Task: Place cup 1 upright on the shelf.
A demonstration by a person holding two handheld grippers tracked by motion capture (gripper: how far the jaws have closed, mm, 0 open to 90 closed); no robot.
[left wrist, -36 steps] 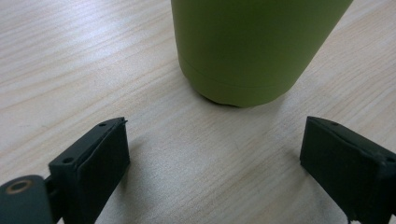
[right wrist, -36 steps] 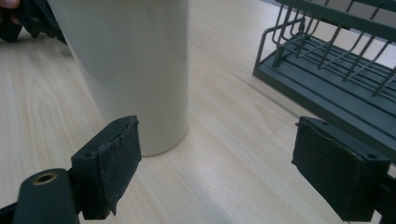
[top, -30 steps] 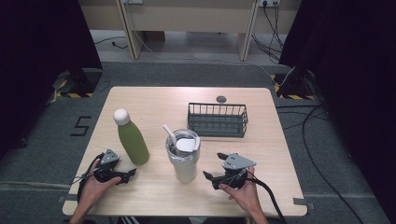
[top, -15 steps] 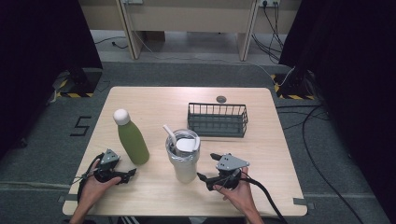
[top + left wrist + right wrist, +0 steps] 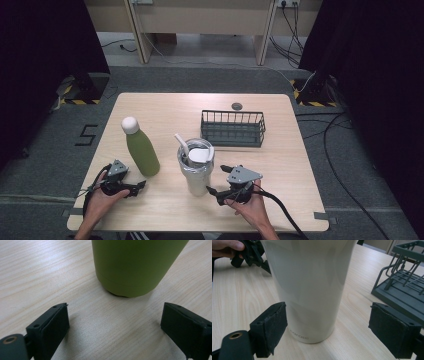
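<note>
On the table (image 5: 150,107) stand 1 green bottle (image 5: 142,150) with a white cap, 1 pale tumbler (image 5: 196,172) with a lid and a straw (image 5: 181,144), and 1 dark wire basket (image 5: 233,128); 1 small round dark disc (image 5: 236,106) lies beyond the basket. There are 2 grippers, 1 in each hand.

The left gripper (image 5: 139,186) lies low over the tabletop, its 2 jaws spread wide and holding nothing. The bottle stands just ahead of the fingers, roughly centred on the gap, apart from both.

The right gripper (image 5: 216,180) points toward the tumbler, jaws also spread wide and empty. The tumbler's base sits just past the fingers; in the right gripper view one pad (image 5: 270,327) overlaps it, contact unclear. The basket lies off beyond the other jaw.
</note>
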